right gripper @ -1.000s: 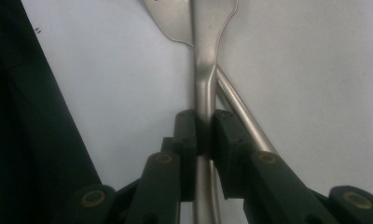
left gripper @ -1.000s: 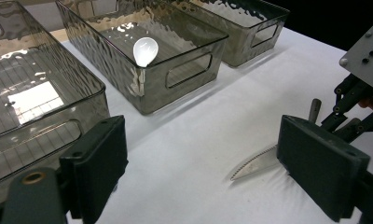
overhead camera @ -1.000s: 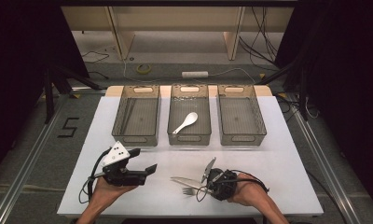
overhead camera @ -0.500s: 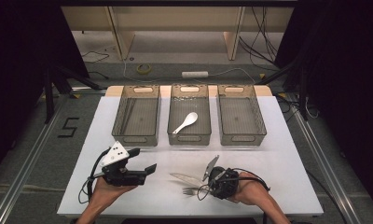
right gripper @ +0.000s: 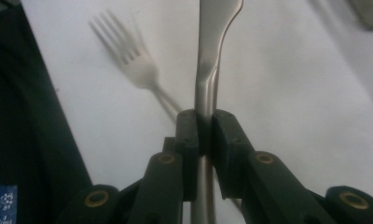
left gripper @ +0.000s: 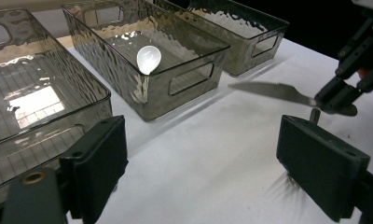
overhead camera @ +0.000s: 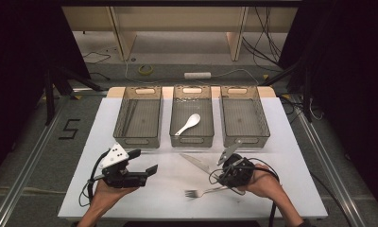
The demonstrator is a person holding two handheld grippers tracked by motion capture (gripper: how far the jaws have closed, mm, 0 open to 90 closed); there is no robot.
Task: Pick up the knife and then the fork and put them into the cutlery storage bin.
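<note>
A silver knife (right gripper: 208,70) sits between the black jaws of the right gripper (right gripper: 204,130), above a silver fork (overhead camera: 207,192) on a white table (overhead camera: 291,156). Three smoky grey, see-through bins (overhead camera: 139,124) — their walls rippled, their floors grid-lined — stand behind; the middle one holds a white spoon (overhead camera: 187,124). The left gripper (overhead camera: 147,163) is black, topped with a pale grey plate.

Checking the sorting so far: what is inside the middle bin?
A white spoon lies in the middle bin, bowl toward the far end. Through the clear walls, nothing else shows inside.

Black claws (overhead camera: 144,166), brass-ringed screws (right gripper: 96,199)
</note>
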